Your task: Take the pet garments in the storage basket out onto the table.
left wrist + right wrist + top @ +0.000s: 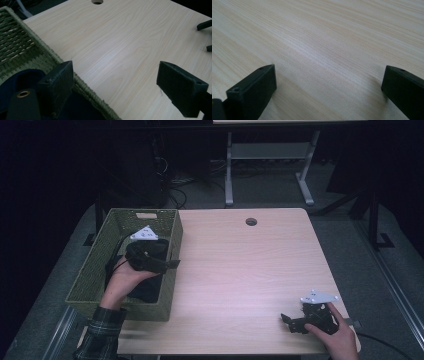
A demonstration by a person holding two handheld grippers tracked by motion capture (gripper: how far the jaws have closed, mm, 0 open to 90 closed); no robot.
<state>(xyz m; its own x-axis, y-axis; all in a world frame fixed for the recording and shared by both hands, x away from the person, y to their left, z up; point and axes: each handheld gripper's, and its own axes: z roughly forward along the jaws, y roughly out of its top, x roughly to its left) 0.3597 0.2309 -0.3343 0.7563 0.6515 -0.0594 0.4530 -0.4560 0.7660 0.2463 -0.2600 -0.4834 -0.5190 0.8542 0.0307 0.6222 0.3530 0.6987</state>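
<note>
A green woven basket (95, 270) stands on the left part of the pale wooden table (240, 265). Dark blue cloth (147, 290) lies inside it. My left gripper (170, 263) hovers at the basket's right rim (50, 53), open wide, with nothing between its jaws. In the left gripper view (117, 75) one jaw is over the cloth (22, 77) inside the basket and the other over bare table. My right gripper (287, 322) rests low at the table's front right, open and empty. The right gripper view (329, 75) has plain wood between the jaws.
A round cable hole (251, 222) sits near the table's far edge. Beyond the table stand the white legs of another desk (229, 170), with cables on the floor. The right gripper's jaw tips (205, 25) appear far off in the left gripper view.
</note>
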